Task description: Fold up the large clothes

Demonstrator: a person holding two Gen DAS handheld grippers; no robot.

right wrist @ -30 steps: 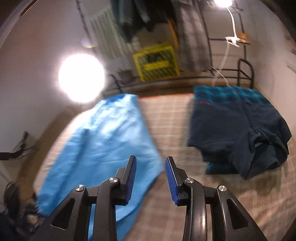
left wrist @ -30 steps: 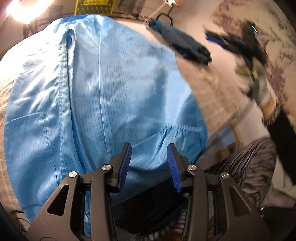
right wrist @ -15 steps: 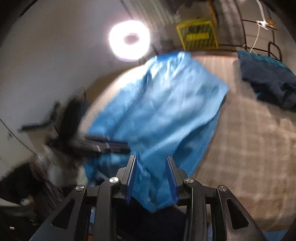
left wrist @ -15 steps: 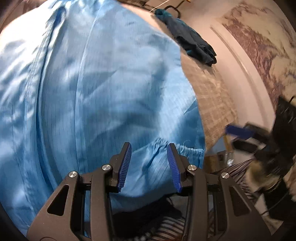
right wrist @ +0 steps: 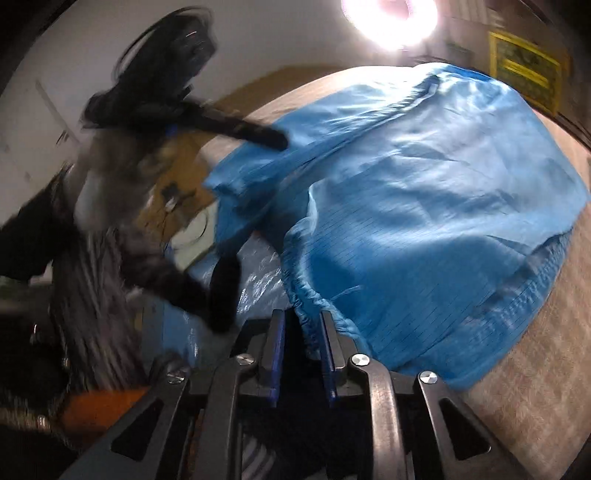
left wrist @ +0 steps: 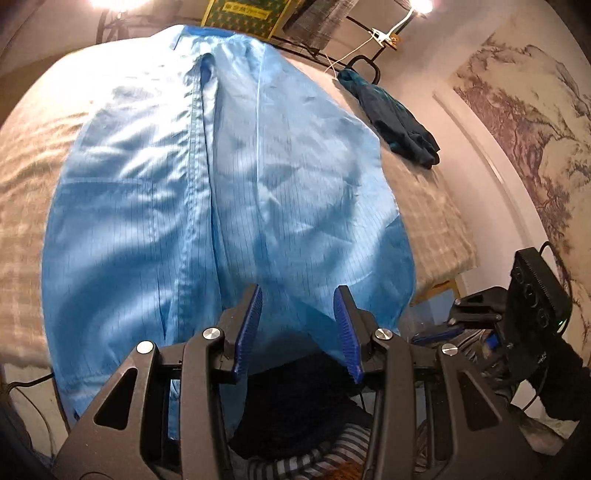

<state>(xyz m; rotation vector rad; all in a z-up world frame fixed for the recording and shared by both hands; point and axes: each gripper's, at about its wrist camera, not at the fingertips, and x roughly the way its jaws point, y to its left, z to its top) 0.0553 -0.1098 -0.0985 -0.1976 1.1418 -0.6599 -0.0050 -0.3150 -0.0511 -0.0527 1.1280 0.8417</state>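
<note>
One large light-blue garment (left wrist: pixel 229 192) lies spread over the bed (left wrist: pixel 432 214), ahead of both pairs of fingers. Its cloth is thin and smooth with a slight sheen, crossed by a fine dark grid of lines, and it sits in soft wrinkles. A stitched placket runs lengthwise down its middle, straight ahead of the left gripper (left wrist: pixel 298 325). The near hem hangs over the bed's edge, just ahead of the left fingers (left wrist: pixel 249 328).

Those left fingers are black with ribbed blue pads; they stand apart, with nothing pressed between them and only the hem and dark cloth showing through the gap.

In the right wrist view the same garment (right wrist: pixel 424 206) bulges up and to the right of the fingers, and one gathered, elasticated cuff (right wrist: pixel 304 314) hangs down into the gap of the right gripper (right wrist: pixel 302 332). The right fingers (right wrist: pixel 276 347) stand narrowly apart; whether their pads touch the cuff cannot be told, since the picture is blurred there.

The bed cover is a coarse beige weave with a faint pale check. A second garment, one dark teal piece (left wrist: pixel 395 118) of thick fuzzy cloth, lies crumpled at the far right of the bed, well apart from the left fingers. One yellow crate (left wrist: pixel 243 14) stands beyond the bed's far end. Two bright lamps show in the left wrist view, far beyond the fingers.
</note>
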